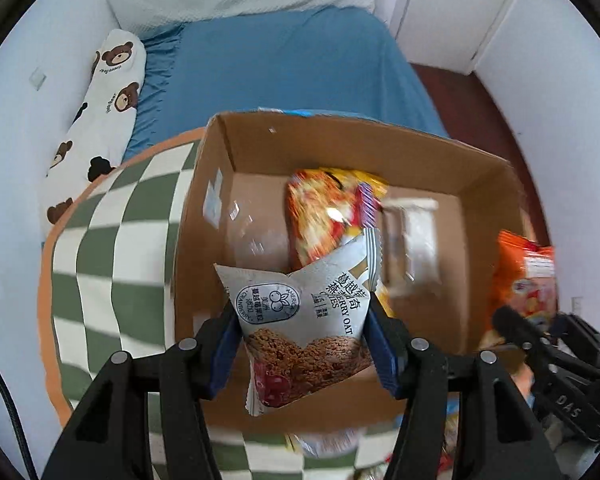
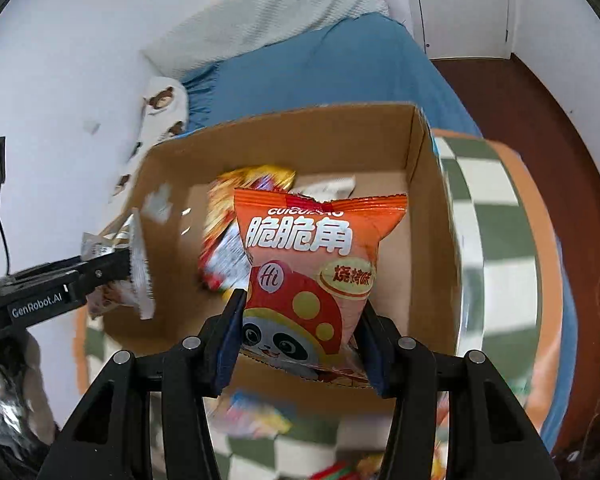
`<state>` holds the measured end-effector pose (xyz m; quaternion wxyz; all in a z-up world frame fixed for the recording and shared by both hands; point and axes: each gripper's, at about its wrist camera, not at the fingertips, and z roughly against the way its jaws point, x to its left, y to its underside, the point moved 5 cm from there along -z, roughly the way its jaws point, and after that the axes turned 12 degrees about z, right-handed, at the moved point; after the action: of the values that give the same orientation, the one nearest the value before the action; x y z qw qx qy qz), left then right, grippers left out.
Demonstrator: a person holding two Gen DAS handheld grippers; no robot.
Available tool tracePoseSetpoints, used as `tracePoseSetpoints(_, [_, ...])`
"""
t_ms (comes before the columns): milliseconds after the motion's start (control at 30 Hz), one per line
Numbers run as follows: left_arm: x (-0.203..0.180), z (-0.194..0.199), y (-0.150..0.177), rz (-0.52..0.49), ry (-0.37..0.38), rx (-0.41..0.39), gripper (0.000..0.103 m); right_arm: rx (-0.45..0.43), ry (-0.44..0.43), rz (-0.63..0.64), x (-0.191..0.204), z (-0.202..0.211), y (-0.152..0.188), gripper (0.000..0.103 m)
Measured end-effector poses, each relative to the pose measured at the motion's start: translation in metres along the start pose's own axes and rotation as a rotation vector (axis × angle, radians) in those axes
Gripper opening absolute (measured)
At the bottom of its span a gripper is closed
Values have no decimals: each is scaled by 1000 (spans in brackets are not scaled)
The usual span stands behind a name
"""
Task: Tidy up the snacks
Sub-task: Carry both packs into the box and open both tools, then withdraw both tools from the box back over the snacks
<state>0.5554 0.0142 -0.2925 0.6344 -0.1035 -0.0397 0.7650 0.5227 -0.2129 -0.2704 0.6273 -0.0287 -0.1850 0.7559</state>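
My left gripper (image 1: 302,340) is shut on a grey cranberry oat snack pack (image 1: 300,320) and holds it over the near edge of an open cardboard box (image 1: 492,184). My right gripper (image 2: 300,332) is shut on an orange panda crisp bag (image 2: 312,264) above the same box (image 2: 428,184). A yellow-red snack bag (image 1: 328,212) lies inside the box, also seen in the right wrist view (image 2: 224,216). The orange bag (image 1: 526,276) and the right gripper show at the right of the left wrist view. The left gripper with its pack (image 2: 138,264) shows at the left of the right wrist view.
The box sits on a green-and-white checkered cushion (image 1: 112,256) with an orange rim, on a bed with a blue sheet (image 1: 284,68). A bear-print pillow (image 1: 100,108) lies by the wall. More snack packs (image 2: 252,416) lie on the cushion in front of the box.
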Motion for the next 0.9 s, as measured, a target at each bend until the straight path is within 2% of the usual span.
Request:
tracePoseSetpoints(200, [5,-56,-38,-14,-57,73,55,60,67,12,-18,-56,-35,54])
tracePoseSetpoints(400, [2,-83,-58,-36,-98,90,58,100,113,1,-34,-93,-49,56])
tracePoseSetpoints(433, [3,-86,-60,-25,-91,95,64,109,124,-5,-35,-99,-50,69])
tracePoseSetpoints(467, [4,-88,-64,-10,-73,100,72,117,137,-13,-36,-104,-51,91])
tracePoseSetpoints(500, [5,-90,-66,7,-48,101,78,118,140,-21,-38,-107,-51,96])
tracePoseSetpoints(533, [5,-89,-68,11,-48,99,91,120,135,-25,-39,-108,-52,96])
tracePoseSetpoints(567, [5,-88,-68,7,-45,93,95,122,140,-24,-40,-111,-52,96])
tracePoseSetpoints(900, [2,-76,-53,44,-15,52,95,91,150,-39,-29,-114,-54,96])
